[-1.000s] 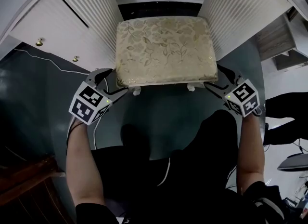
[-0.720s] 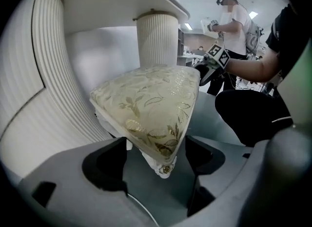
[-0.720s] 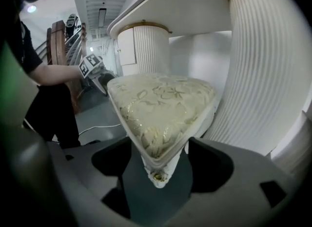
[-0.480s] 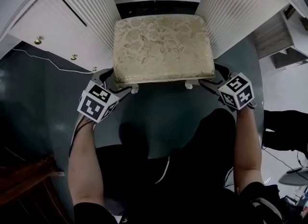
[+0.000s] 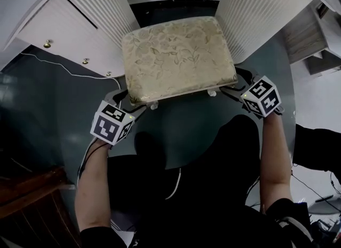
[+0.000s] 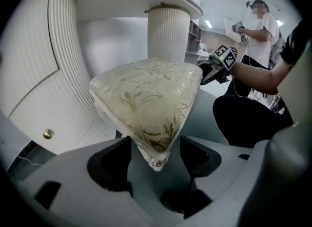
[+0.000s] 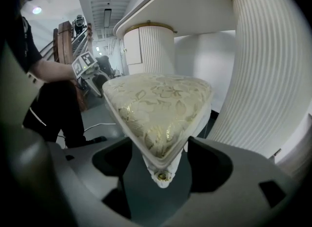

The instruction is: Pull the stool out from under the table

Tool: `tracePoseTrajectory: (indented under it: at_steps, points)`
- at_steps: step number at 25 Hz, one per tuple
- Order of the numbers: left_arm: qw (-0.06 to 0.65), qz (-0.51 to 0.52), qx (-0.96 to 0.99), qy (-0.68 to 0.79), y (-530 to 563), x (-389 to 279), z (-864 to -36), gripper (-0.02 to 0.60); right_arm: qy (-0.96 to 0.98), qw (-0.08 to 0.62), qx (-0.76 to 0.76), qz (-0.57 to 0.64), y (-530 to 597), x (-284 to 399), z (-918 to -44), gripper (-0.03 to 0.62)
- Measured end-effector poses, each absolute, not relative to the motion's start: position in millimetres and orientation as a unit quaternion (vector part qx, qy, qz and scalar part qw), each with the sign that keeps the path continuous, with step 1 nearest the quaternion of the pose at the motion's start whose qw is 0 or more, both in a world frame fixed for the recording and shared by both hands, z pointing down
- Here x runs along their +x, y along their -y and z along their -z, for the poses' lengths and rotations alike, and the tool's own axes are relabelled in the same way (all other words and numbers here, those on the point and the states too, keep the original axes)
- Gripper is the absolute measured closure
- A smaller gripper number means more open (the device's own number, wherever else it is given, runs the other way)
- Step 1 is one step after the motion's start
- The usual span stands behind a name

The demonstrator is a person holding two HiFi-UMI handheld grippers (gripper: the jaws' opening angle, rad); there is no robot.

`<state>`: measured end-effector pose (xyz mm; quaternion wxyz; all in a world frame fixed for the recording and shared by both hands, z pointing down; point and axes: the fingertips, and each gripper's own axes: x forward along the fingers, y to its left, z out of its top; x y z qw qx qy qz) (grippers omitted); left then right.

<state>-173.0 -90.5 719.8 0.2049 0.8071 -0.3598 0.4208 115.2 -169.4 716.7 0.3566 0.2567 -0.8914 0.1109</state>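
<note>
Stool is sitting skewed between the table's two fluted pedestals, with its near edge sticking out. Left gripper is closing on the near-left cushion corner wedged between its jaws. Right gripper is clamping the near-right corner. Risk: both are gripping only soft tapered corners, so pads could slip off under pull. An uneven pull could swing the stool into a pedestal.

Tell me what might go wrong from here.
The left hand-held gripper is closing its jaws on just a corner of the stool; that hold may slip. The stool sits skewed between the ribbed pedestals, so a far corner might scrape one. The white cable on the floor might snag a leg.
</note>
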Motion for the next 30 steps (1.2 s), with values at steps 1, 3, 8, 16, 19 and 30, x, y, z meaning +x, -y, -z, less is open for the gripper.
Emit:
tracePoseTrajectory:
  at_steps: [1, 3, 8, 16, 19, 30]
  points:
    - [0.208, -0.423, 0.803, 0.366, 86, -173, -720, 0.272, 0.893, 0.356, 0.253, -0.108, 169, 115, -717, 0.235]
    - [0.213, -0.422, 0.797, 0.377, 77, -171, -719, 0.276, 0.896, 0.355, 0.245, -0.103, 168, 115, -716, 0.235]
    - [0.23, -0.419, 0.792, 0.381, 54, -166, -717, 0.285, 0.902, 0.349, 0.231, -0.106, 165, 115, -716, 0.246]
    - [0.236, -0.435, 0.787, 0.37, 26, -174, -718, 0.296, 0.89, 0.373, 0.238, -0.114, 129, 114, -717, 0.274]
    - [0.232, -0.452, 0.783, 0.359, 17, -185, -719, 0.287, 0.888, 0.381, 0.229, -0.119, 99, 111, -716, 0.303]
    - [0.207, -0.499, 0.794, 0.277, -5, -198, -704, 0.314, 0.895, 0.4, 0.158, -0.115, 41, 132, -691, 0.342]
